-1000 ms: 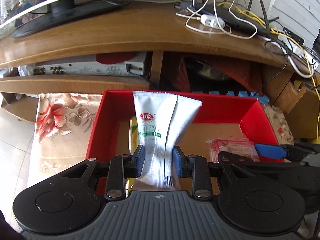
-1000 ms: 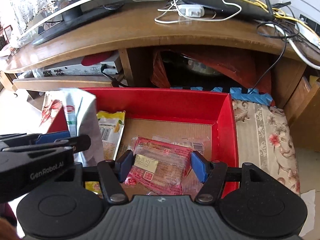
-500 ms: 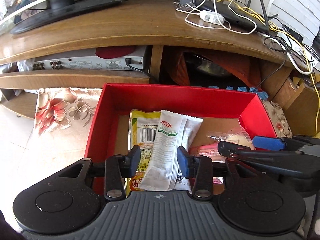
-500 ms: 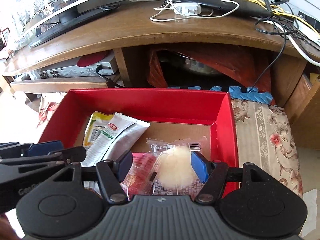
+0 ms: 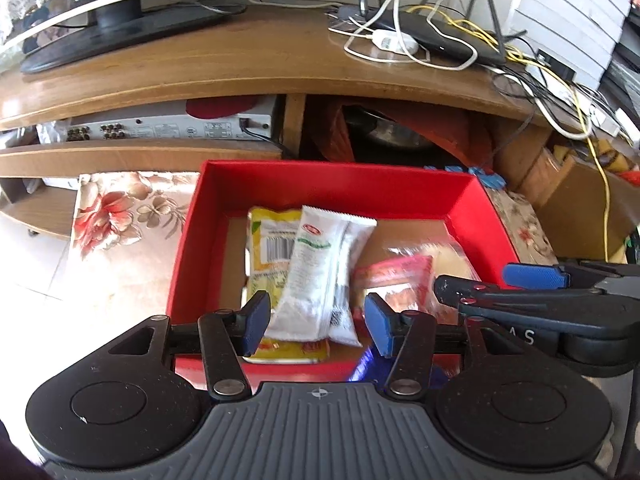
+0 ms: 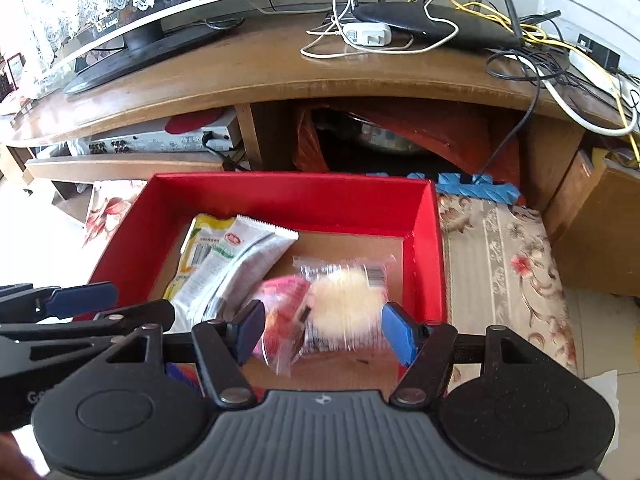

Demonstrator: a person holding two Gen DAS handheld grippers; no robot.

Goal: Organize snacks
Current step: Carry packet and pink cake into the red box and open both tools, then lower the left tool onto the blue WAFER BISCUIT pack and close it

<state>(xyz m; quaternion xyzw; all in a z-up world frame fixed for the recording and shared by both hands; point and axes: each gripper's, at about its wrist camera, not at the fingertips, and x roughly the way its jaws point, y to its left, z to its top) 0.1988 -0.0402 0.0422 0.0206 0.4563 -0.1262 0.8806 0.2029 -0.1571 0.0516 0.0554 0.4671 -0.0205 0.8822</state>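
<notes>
A red box sits on the floor by a wooden TV stand. Inside lie a white snack pack across a yellow pack, a red-wrapped snack and a clear-wrapped pale cake. My left gripper is open and empty above the white pack's near end. My right gripper is open and empty above the red snack and cake.
The TV stand carries a monitor, router and tangled cables. A silver player sits on its shelf. A floral mat lies on both sides of the box. A cardboard box stands at right.
My left gripper opened and let the white pack fall into the box. My right gripper released the red snack and cake. Both grippers drew back and upward.
</notes>
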